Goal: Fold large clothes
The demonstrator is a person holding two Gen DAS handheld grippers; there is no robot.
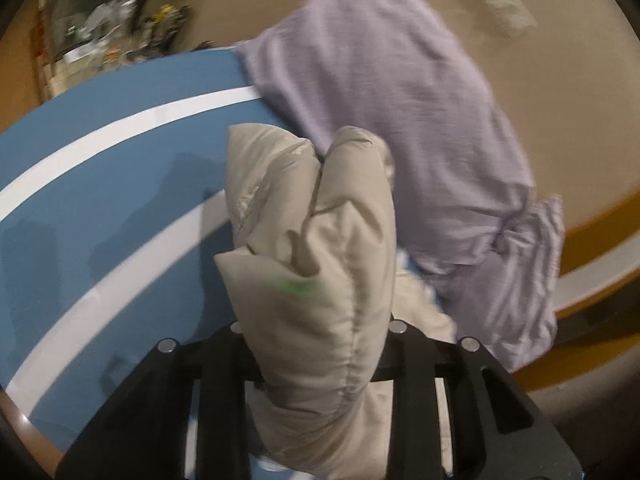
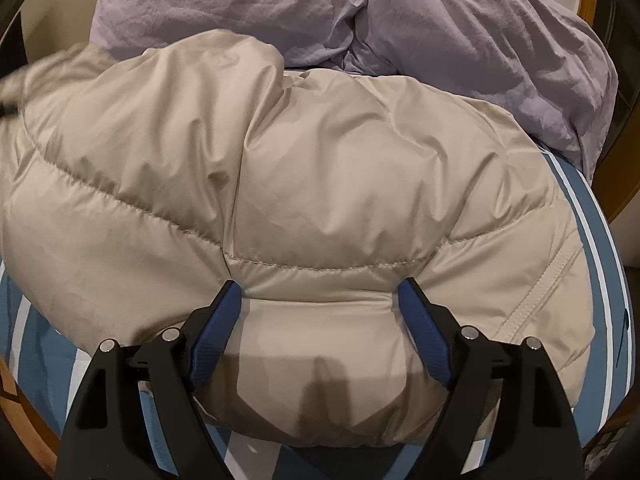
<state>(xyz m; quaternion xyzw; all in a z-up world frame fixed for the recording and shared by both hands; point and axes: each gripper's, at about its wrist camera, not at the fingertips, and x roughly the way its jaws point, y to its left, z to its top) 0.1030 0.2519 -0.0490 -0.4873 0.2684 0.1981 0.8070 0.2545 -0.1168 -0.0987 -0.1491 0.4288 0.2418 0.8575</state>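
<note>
A beige puffer jacket [image 2: 320,168] lies bunched on a blue sheet with white stripes [image 2: 600,240]. My right gripper [image 2: 320,292] is open, its blue pads [image 2: 216,328] pressed against either side of a padded fold at the jacket's near edge. In the left wrist view, my left gripper [image 1: 316,280] is shut on a thick bunch of the beige jacket [image 1: 312,216], lifted above the striped sheet [image 1: 120,160]. The fabric hides the left fingers.
A crumpled lilac garment [image 2: 440,20] lies behind the jacket; it also shows in the left wrist view [image 1: 400,100], hanging over the bed edge. A wooden bed frame [image 1: 592,232], beige floor, a white remote-like object [image 1: 496,0] and clutter [image 1: 100,32] lie beyond.
</note>
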